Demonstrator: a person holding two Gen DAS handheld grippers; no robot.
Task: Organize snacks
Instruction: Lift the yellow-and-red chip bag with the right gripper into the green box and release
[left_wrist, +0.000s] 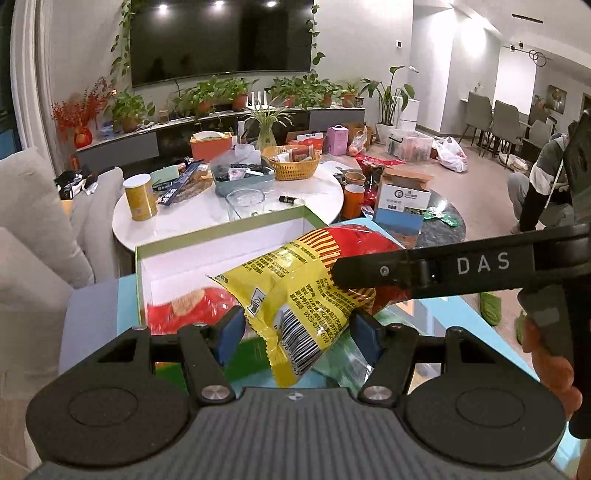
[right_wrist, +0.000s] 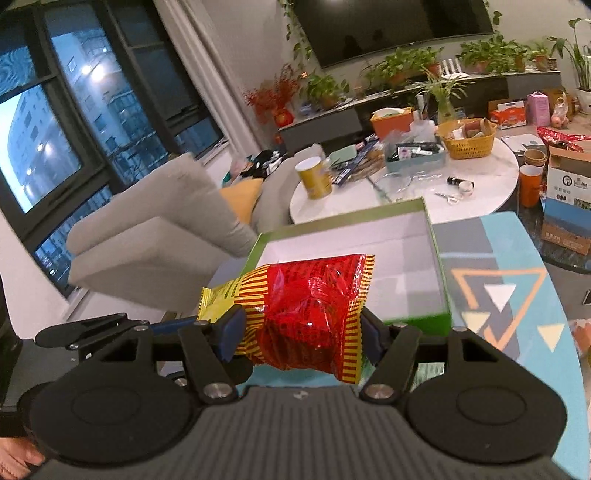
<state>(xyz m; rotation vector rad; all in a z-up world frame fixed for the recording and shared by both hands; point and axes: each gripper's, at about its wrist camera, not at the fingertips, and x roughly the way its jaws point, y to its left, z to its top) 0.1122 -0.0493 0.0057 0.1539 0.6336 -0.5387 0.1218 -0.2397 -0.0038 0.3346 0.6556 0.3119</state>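
Snack bag (left_wrist: 295, 295) hangs between the left gripper (left_wrist: 297, 328) and right gripper (right_wrist: 303, 328), just in front of the open box (right_wrist: 439, 258). Box sits on the patterned table (right_wrist: 524, 258); round table (right_wrist: 491, 184) with the basket (right_wrist: 467, 142) behind.

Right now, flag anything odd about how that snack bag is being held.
The red and yellow snack bag is crumpled between both tools: the left tool pinches its yellow end, the right tool its red end, above the open green box.

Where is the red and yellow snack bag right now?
The snack bag is up in the air, held at its ends by the left gripper and right gripper, just in front of the open green box.
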